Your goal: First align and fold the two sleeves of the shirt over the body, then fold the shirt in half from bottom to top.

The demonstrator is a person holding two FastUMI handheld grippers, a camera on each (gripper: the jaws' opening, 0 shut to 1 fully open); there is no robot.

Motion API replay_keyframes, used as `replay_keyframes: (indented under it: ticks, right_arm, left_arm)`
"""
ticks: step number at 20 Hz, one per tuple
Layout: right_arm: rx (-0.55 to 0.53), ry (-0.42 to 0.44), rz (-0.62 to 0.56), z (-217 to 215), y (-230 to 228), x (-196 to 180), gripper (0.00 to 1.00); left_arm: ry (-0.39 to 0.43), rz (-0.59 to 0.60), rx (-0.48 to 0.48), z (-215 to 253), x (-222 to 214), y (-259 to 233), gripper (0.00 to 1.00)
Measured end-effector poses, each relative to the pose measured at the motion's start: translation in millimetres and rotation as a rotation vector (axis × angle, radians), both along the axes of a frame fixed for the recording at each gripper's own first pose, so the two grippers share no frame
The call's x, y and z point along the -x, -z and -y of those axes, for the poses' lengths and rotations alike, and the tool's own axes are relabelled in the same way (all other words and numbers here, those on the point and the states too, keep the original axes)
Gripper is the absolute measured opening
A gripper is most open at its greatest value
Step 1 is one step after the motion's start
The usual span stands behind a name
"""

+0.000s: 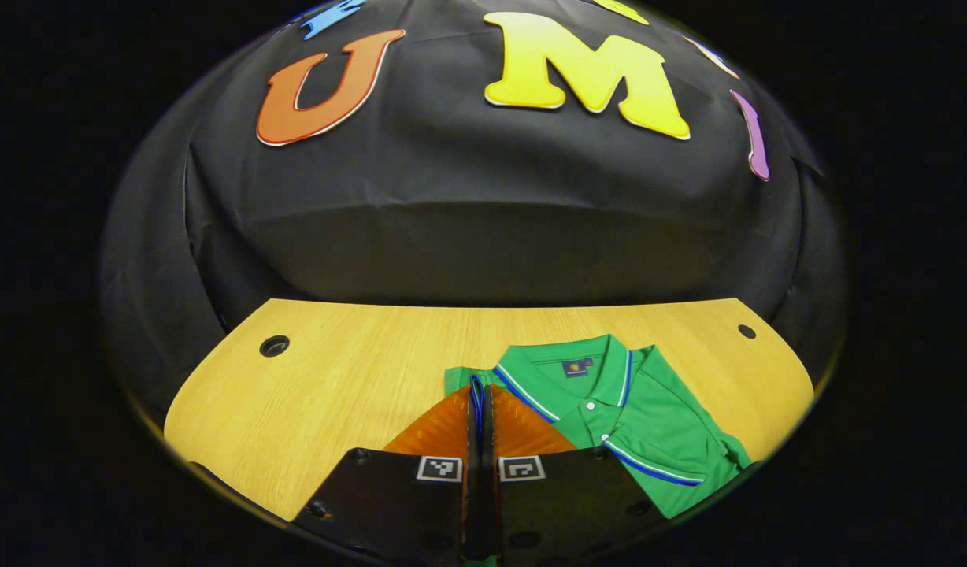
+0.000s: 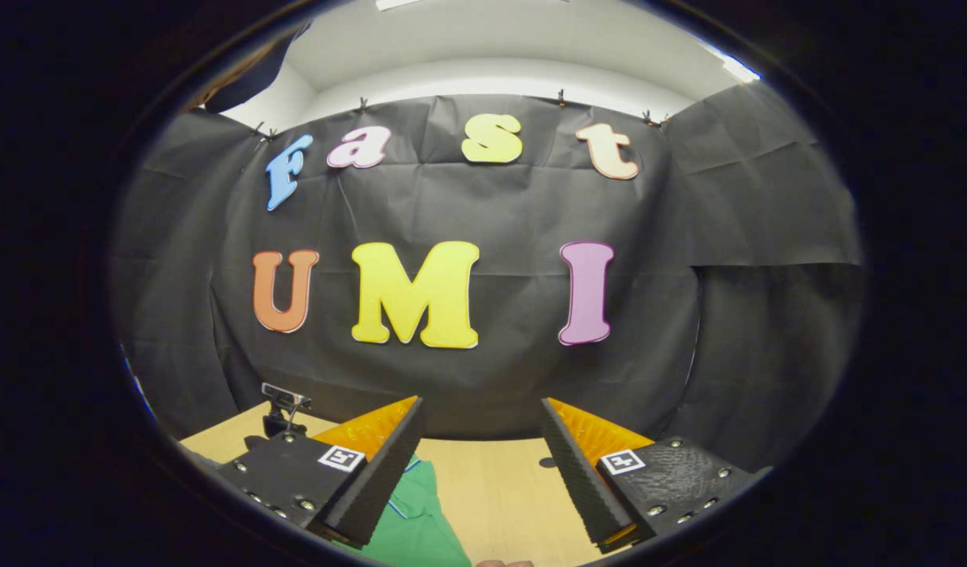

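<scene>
One sleeve (image 1: 661, 461) of the green polo shirt (image 1: 649, 409) already lies folded across the body in the left gripper view, its blue-and-white striped cuff slanting over the chest near the button placket. The collar (image 1: 566, 370) points toward the far edge of the wooden table (image 1: 334, 378), and the shirt lies right of centre on it, toward the near edge. At the shirt's left side, a strip of blue-edged green cloth, which I judge to be the other sleeve's cuff (image 1: 476, 398), stands pinched between the fingers of the left gripper (image 1: 481, 409); those fingers are pressed together on it, with only the thin fabric between them.

So the task appears to be partway through its first stage: one sleeve is over the body, and the second seems to be in the grip but not yet laid flat. Aligning that sleeve and the bottom-to-top fold are left; the hem is hidden beneath the gripper body, so I cannot tell how it lies.

In the right gripper view, the right gripper (image 2: 483, 441) hangs above the table with its fingers spread wide and nothing between them. A patch of the green shirt shows below its left finger. Farther off, a small black clamp-like fixture (image 2: 283, 409) stands at the table's far left.
</scene>
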State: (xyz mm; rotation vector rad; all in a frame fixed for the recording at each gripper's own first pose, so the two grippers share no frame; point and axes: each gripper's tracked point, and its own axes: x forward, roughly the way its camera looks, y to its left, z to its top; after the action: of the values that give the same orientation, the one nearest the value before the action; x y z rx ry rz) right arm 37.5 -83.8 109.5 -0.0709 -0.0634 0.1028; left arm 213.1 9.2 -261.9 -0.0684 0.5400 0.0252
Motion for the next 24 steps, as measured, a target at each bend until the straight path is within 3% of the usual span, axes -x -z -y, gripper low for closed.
replay_keyframes:
  ticks: [6,15,16,19,24]
  right_arm:
    - [-0.016,0.011,0.005,9,0,2,0.93]
    - [-0.038,0.027,0.005,23,2,6,0.93]
    - [-0.039,0.027,0.004,23,1,6,0.93]
    - [-0.045,0.024,0.000,22,3,6,0.93]
    - [-0.032,0.013,-0.005,17,7,7,0.93]
  left_arm:
    - [0.055,-0.005,0.011,38,4,-1,0.03]
    - [0.154,-0.022,-0.044,67,14,12,0.05]
    - [0.175,-0.021,-0.028,73,17,13,0.22]
    - [0.186,-0.011,-0.013,78,21,10,0.98]
    - [0.197,0.004,-0.036,79,24,6,0.98]
